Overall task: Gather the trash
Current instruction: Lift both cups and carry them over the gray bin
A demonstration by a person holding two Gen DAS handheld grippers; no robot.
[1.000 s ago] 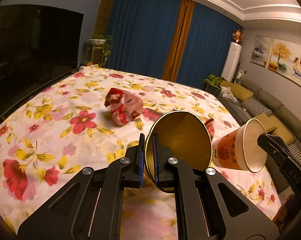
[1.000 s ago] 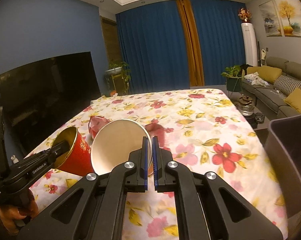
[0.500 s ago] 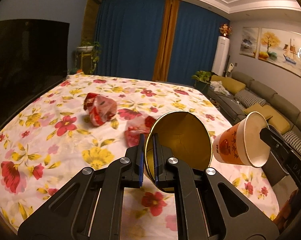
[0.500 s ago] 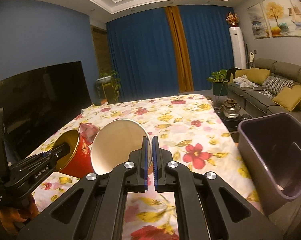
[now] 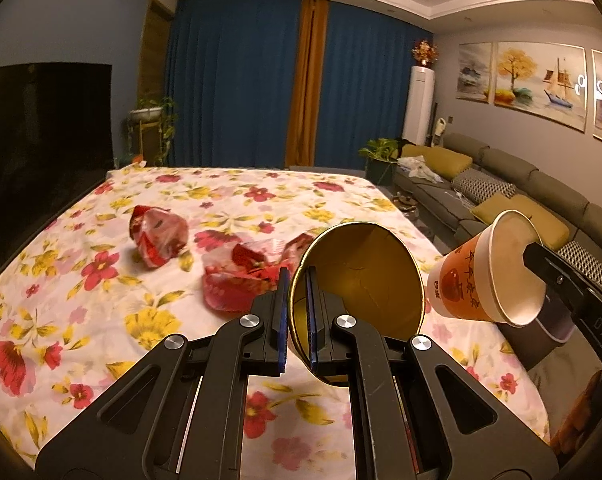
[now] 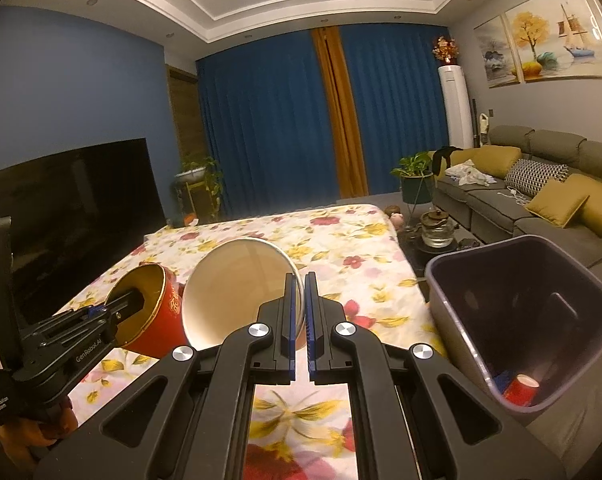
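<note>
My left gripper (image 5: pixel 297 314) is shut on the rim of a red cup with a gold inside (image 5: pixel 365 280), held above the floral table; it also shows in the right wrist view (image 6: pixel 157 312). My right gripper (image 6: pixel 299 320) is shut on the rim of an orange paper cup with a white inside (image 6: pixel 237 284), seen from the left wrist view (image 5: pixel 481 280) to the right of the red cup. A dark trash bin (image 6: pixel 481 320) stands to the right off the table edge, with a red cup (image 6: pixel 521 388) inside. Two crumpled red wrappers (image 5: pixel 157 236) (image 5: pixel 241 276) lie on the table.
The table wears a floral cloth (image 5: pixel 81 300). A dark TV (image 6: pixel 61 200) stands on the left. A sofa with cushions (image 6: pixel 541 192), a plant (image 6: pixel 417 176) and a teapot (image 6: pixel 435 228) are on the right. Blue curtains fill the back wall.
Both grippers have swung to the right with their cups held. The trash bin has come into the right wrist view and grown nearer. The wrappers have slid left in the left wrist view.
</note>
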